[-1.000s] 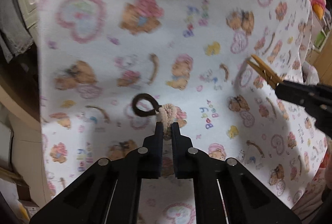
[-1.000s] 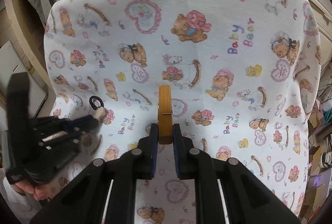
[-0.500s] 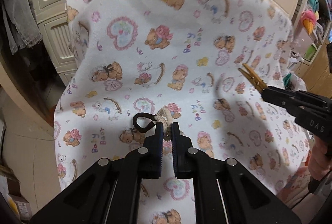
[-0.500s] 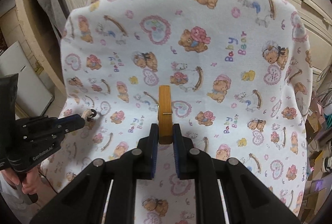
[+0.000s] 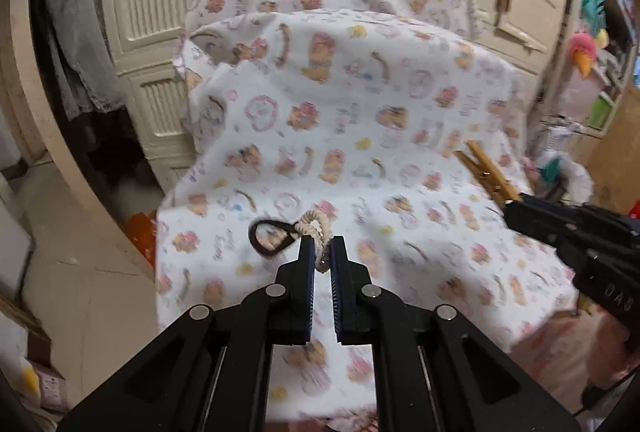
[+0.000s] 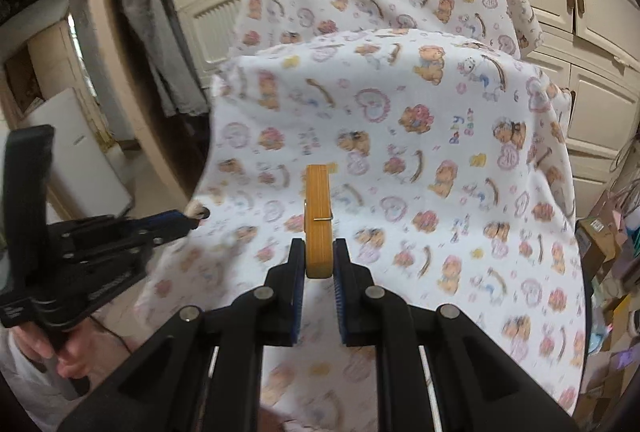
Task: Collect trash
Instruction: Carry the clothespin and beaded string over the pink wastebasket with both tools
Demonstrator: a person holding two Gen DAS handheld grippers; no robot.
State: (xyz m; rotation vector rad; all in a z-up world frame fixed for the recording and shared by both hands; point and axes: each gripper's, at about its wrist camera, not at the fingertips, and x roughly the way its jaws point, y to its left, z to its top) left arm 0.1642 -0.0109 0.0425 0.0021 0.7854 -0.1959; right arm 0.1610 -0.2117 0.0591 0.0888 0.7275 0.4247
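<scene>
My left gripper (image 5: 321, 246) is shut on a beige hair scrunchie (image 5: 314, 232) with a black elastic loop (image 5: 269, 237) hanging off its left side. It is held in the air above a white sheet printed with teddy bears (image 5: 344, 120). My right gripper (image 6: 319, 252) is shut on a wooden clothespin (image 6: 318, 216) that stands upright between the pads. In the left wrist view the right gripper (image 5: 516, 206) comes in from the right with the clothespin (image 5: 486, 172). In the right wrist view the left gripper (image 6: 192, 218) shows at the left with a hand (image 6: 60, 352) below it.
The teddy-bear sheet (image 6: 400, 160) drapes over a raised surface. Cream louvred cabinet doors (image 5: 156, 44) stand behind it, with grey cloth (image 5: 76, 44) hanging at the left. Shelves with colourful items (image 5: 596, 52) are at the right. Cardboard boxes (image 6: 600, 244) sit at the far right.
Both grippers have lifted and pulled back from the sheet, each keeping its hold. More of the cabinets and the sheet's edges are in view now.
</scene>
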